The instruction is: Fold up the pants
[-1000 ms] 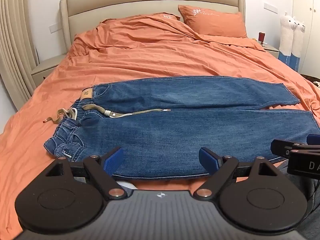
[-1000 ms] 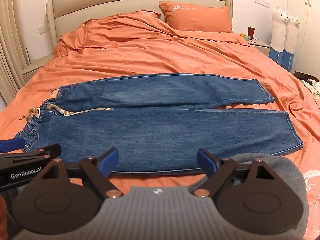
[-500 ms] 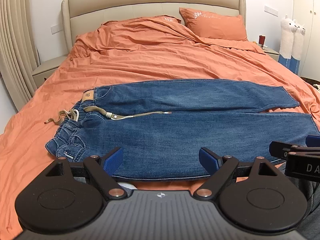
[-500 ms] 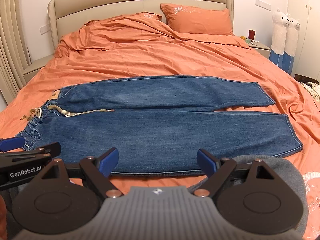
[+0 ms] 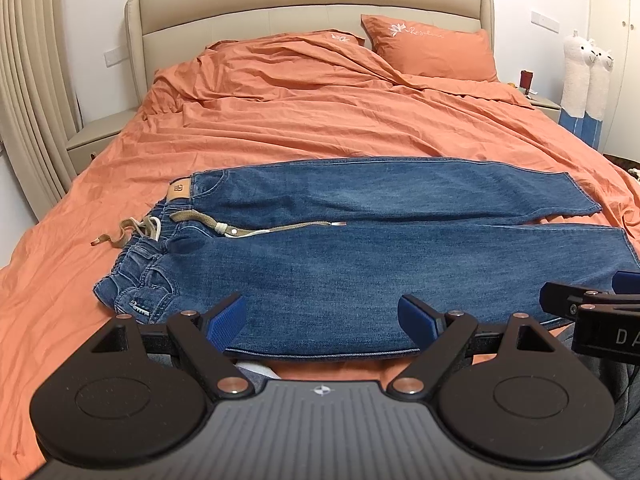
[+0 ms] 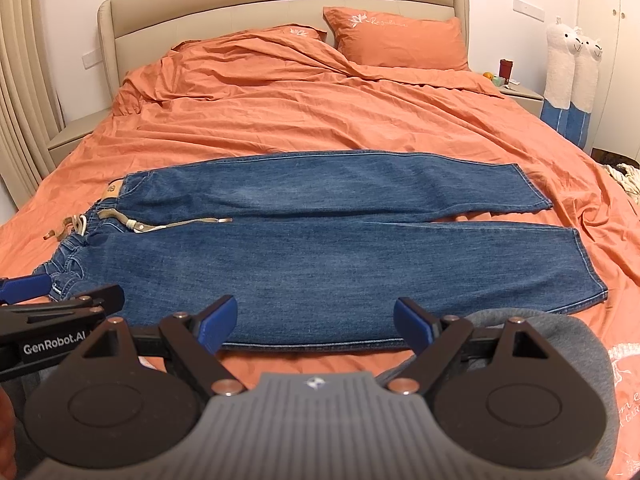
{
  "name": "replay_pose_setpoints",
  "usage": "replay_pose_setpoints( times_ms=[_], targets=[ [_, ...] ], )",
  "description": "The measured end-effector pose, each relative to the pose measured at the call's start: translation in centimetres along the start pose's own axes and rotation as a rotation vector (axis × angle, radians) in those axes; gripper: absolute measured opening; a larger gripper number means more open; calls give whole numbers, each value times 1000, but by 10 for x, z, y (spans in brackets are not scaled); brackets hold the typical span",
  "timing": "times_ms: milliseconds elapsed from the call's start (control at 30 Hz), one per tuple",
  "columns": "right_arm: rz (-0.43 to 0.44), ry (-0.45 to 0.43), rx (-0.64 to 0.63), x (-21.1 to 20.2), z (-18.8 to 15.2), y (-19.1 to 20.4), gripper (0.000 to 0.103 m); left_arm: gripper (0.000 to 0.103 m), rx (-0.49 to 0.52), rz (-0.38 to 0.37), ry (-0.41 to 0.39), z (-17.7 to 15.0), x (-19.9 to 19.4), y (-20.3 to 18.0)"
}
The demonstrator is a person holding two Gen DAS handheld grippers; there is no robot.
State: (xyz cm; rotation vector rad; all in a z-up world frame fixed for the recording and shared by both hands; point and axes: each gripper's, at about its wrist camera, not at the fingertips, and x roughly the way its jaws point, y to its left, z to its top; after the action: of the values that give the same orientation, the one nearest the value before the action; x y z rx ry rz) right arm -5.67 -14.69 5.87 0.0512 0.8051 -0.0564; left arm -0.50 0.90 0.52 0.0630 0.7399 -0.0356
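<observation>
At the near edge of the bed, the left gripper (image 5: pixel 322 318) and the right gripper (image 6: pixel 316 320) hover side by side, each with its blue-padded fingers (image 5: pixel 226 316) spread wide and holding nothing; a grey fabric mound (image 6: pixel 532 324), perhaps the person's clothing, sits under the right one. Just beyond, the blue denim pants (image 5: pixel 360 248) lie flat across the orange bed sheet (image 5: pixel 320 120), waistband to the left, legs running right, unfolded. A beige drawstring (image 5: pixel 280 229) trails loose over the denim; the near leg's hem (image 6: pixel 588 272) reaches further right than the far leg's. Further back, an orange pillow (image 6: pixel 400 40) leans against the beige padded headboard (image 6: pixel 280 0).

The risks, as I judge them: a pinch that takes only the top layer of denim would drag the leg askew; the loose drawstring could be trapped inside the fold; the wrinkled sheet might be gathered along with the cloth.
</observation>
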Motion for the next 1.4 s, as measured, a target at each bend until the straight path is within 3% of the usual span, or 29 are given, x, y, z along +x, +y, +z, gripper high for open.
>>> replay_pose_setpoints(
  times_ms=[1400],
  targets=[
    [9, -3, 14, -1, -2, -2, 82, 100, 1, 1, -2, 0, -3, -2]
  ],
)
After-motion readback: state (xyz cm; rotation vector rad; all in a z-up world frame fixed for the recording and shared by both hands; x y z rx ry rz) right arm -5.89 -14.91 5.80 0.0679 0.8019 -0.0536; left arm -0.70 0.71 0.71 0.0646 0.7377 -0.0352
